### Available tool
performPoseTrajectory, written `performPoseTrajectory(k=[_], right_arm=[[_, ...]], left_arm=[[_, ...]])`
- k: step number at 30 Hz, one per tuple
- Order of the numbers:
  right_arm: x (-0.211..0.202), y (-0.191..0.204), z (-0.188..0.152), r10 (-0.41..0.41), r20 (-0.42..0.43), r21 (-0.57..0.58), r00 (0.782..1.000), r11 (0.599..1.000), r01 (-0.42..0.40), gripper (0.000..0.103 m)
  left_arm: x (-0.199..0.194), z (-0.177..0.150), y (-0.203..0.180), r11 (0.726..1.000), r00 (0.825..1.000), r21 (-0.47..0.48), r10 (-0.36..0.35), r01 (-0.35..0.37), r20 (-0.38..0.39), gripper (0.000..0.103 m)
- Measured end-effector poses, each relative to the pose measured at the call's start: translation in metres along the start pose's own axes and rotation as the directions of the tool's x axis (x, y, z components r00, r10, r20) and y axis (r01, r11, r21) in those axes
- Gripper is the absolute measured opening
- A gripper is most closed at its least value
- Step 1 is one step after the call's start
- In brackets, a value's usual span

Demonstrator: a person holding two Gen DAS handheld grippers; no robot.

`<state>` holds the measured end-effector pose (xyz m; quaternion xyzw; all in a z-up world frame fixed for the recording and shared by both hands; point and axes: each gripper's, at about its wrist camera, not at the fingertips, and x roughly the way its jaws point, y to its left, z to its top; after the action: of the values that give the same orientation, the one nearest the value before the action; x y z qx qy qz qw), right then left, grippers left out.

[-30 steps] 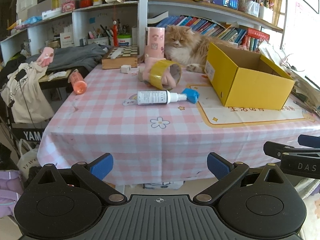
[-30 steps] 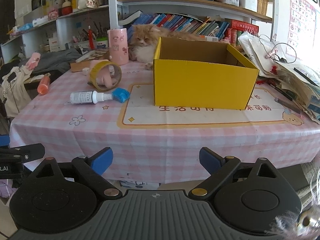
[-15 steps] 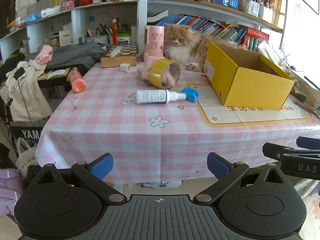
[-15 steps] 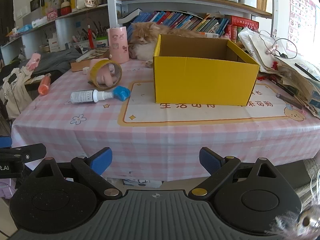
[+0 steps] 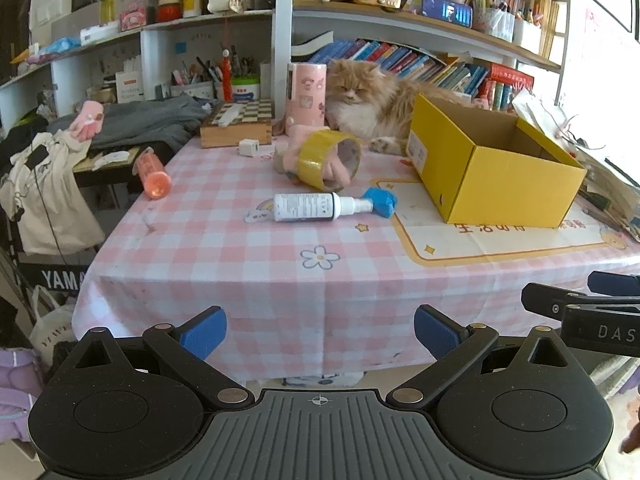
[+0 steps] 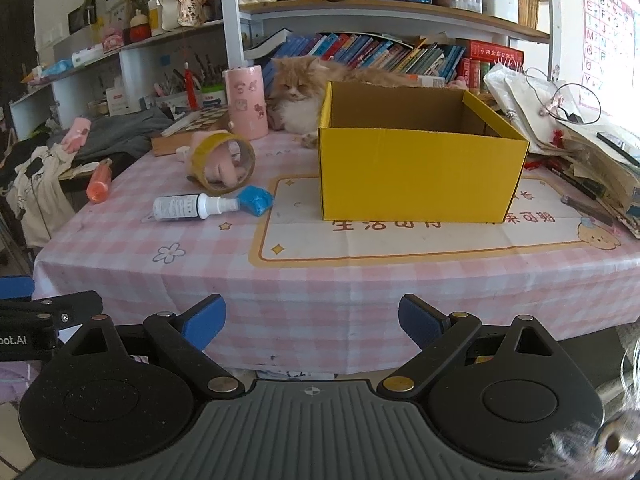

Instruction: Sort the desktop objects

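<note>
An open yellow box (image 5: 496,168) (image 6: 416,168) stands on the pink checked table. Left of it lie a yellow tape roll (image 5: 330,160) (image 6: 224,164) leaning on a pink object, a white spray bottle (image 5: 312,207) (image 6: 188,207), a blue crumpled piece (image 5: 382,201) (image 6: 256,199) and an orange tube (image 5: 152,172) (image 6: 99,182). My left gripper (image 5: 320,330) is open and empty, in front of the table's near edge. My right gripper (image 6: 312,318) is open and empty, also short of the edge, facing the box.
An orange cat (image 5: 368,100) (image 6: 296,92) lies behind the box beside a pink cylinder (image 5: 306,94) (image 6: 245,104). A wooden chessboard box (image 5: 238,128) and a white charger (image 5: 248,147) lie at the back. Papers (image 6: 580,136) pile at the right. Shelves stand behind.
Both grippers have moved slightly closer to the table, and the view has tilted down a little. The objects on the table have not moved. Both stay open.
</note>
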<state>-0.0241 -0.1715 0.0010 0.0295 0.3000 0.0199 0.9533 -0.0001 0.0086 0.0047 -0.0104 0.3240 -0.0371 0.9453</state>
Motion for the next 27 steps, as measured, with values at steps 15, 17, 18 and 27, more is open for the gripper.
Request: performPoseTrajectory(k=[15,17,18,27], right_arm=[[0.005,0.014,0.005,0.032,-0.011,-0.036,0.999,0.999,-0.032,0.094],[0.006,0.014,0.005,0.028,-0.018,-0.036,0.999,0.999,-0.028,0.094],[0.007,0.014,0.005,0.026,-0.021,-0.037,0.999,0.999,-0.027,0.094],[0.016,0.018,0.005,0.033,-0.052,-0.036,0.998,0.999,-0.035,0.094]], left_arm=[[0.004,0.004,0.007,1.000,1.000,0.024,-0.019,0.019,0.011,0.102],[0.005,0.004,0.007,0.999,1.000,0.028,-0.025,0.025,0.007,0.102],[0.006,0.004,0.007,0.999,1.000,0.030,-0.027,0.027,0.005,0.102],[0.010,0.002,0.014,1.000,1.000,0.013,-0.009,0.009,-0.021,0.102]])
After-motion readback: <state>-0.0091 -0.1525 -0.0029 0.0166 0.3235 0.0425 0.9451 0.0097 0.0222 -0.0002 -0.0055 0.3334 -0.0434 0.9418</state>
